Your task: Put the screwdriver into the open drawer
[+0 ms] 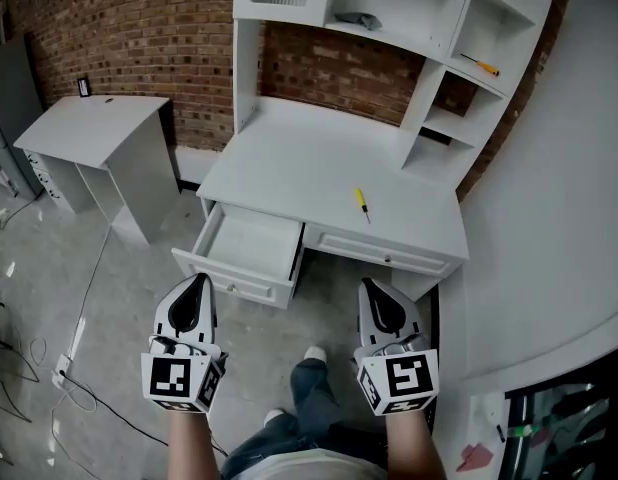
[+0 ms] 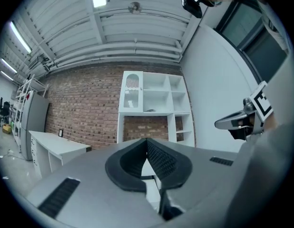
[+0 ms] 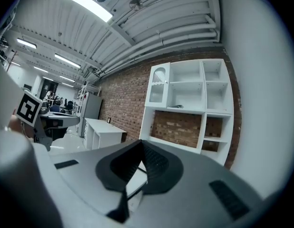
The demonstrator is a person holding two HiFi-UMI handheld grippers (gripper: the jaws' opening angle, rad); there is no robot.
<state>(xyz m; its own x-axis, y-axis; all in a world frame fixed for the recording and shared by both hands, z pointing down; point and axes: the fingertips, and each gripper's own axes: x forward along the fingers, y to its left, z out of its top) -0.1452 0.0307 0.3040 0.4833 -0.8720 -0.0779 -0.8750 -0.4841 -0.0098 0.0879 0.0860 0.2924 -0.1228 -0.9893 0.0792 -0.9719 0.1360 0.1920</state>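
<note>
We find the yellow-handled screwdriver (image 1: 361,204) lying flat on the white desk (image 1: 289,158), right of its middle, its long axis running back to front, handle toward the shelves (image 1: 436,78) and tip toward the front edge. The open drawer (image 1: 235,284) juts out below to its left; nearer us, the left gripper (image 1: 196,284) and right gripper (image 1: 370,288) hang before the desk, jaws closed and empty

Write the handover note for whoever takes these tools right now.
Both shut and empty: left tool and right tool, held level, short of the desk.
The yellow screwdriver lies on the desk, right of the open drawer, untouched.
Done: the drawer is already pulled out.
Left: open a tool, probably the right one, grasp the screwdriver and set it in the drawer.
</note>
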